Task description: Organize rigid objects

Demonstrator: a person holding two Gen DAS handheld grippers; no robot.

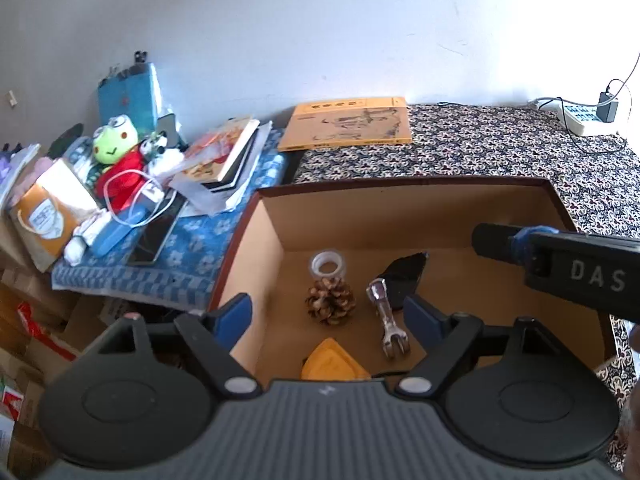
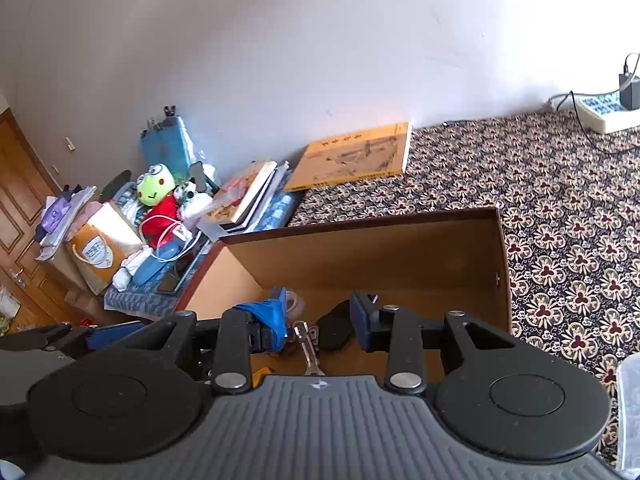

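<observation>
An open cardboard box (image 1: 400,212) holds a clear tape roll (image 1: 329,265), a pine cone (image 1: 331,300), a metal wrench-like tool (image 1: 386,320), a black object (image 1: 404,276) and a yellow object (image 1: 332,362). My left gripper (image 1: 330,314) hovers above the box's near side, open wide and empty. The right gripper's finger (image 1: 496,240), wrapped in blue tape, reaches in over the box from the right. In the right wrist view my right gripper (image 2: 320,316) stands over the box (image 2: 360,252), its jaws a little apart with nothing between them. The metal tool (image 2: 306,340) and black object (image 2: 334,330) lie below.
The box sits on a flower-patterned cloth (image 1: 480,144). A yellow book (image 1: 348,124) leans at the wall behind it. Left are stacked books (image 1: 224,156), a frog plush (image 1: 114,144) and clutter. A power strip (image 1: 580,116) lies far right. A clear plastic container (image 2: 630,400) is at the right edge.
</observation>
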